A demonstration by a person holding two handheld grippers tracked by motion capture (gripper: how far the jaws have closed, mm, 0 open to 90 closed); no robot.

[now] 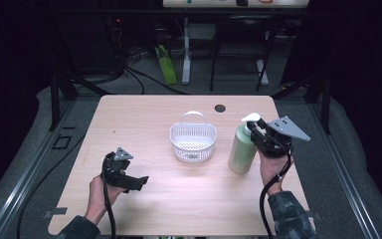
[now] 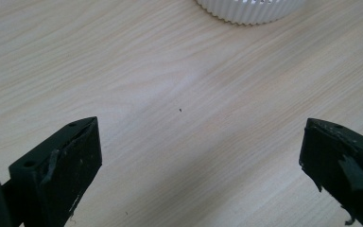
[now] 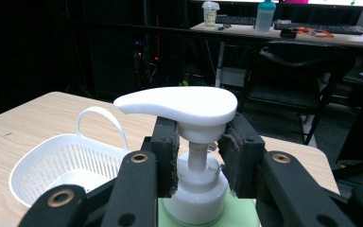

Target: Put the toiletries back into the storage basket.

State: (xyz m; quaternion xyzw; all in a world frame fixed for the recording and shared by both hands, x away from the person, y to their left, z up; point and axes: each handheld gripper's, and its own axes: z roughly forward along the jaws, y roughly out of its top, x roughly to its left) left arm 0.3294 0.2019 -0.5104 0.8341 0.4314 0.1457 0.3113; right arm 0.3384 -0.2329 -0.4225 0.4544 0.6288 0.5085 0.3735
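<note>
Light wooden table [image 1: 144,199] with rounded corners and fine straight grain, seen close in the left gripper view [image 2: 170,94]. Small dark round hole [image 1: 220,108] near the far edge, right of centre. Standing near the middle: a white perforated basket [image 1: 193,143] with a thin looped handle at its far side, empty as far as visible; also seen in the right gripper view [image 3: 71,175], and its ribbed lower wall in the left gripper view [image 2: 250,9]. Just right of the basket, apart from it: an upright pale green pump bottle [image 1: 242,149] with a white pump head [image 3: 179,106]. Tiny dark speck [image 2: 180,111] on bare wood nearer the front.
</note>
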